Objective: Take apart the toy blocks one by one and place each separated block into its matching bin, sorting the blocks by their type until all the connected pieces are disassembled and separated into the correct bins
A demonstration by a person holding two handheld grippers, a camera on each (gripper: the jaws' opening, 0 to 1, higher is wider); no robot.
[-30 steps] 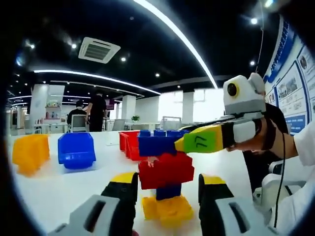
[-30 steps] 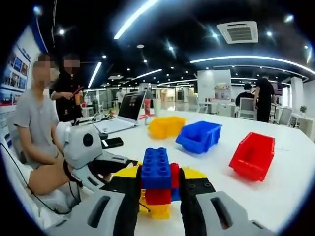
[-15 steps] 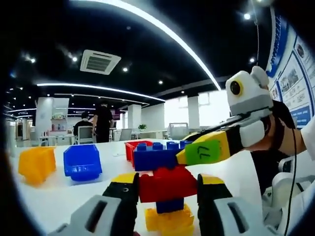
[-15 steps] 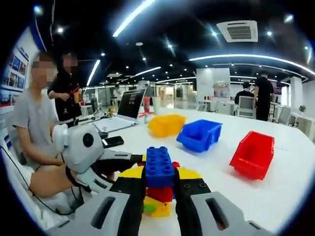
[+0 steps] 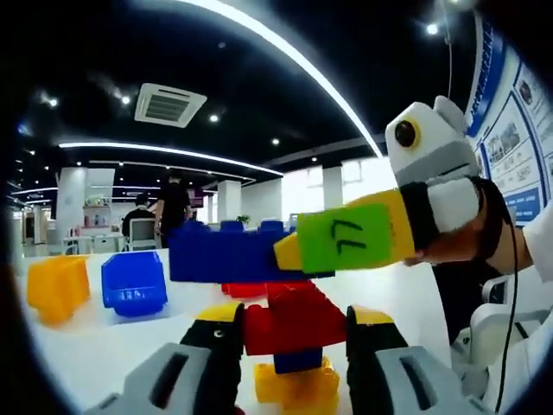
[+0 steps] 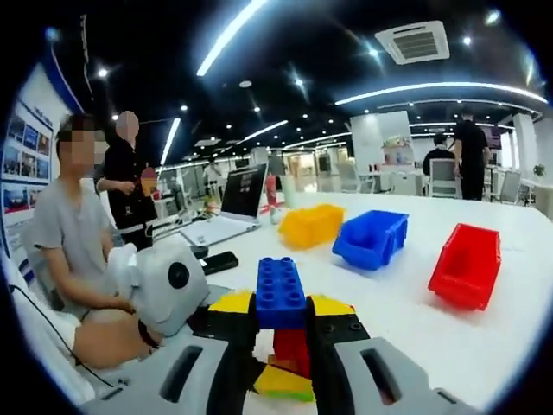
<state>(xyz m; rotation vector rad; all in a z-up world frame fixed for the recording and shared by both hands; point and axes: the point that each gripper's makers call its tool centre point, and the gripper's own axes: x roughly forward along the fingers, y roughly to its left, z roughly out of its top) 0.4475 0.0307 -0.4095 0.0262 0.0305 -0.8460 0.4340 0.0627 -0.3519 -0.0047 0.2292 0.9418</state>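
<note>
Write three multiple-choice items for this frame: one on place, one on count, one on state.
1. What sits directly under the red block in the stack?
A. a small blue block
B. a green block
C. the table

2. How many bins stand on the table?
A. one
B. three
C. five

3. What is the right gripper doing?
A. hanging open
B. shut on the long blue block
C. shut on a bin

Answers:
1 A: a small blue block lies between the red and yellow block.
2 B: yellow bin, blue bin, red bin.
3 B: its jaws clamp the long blue block.
</note>
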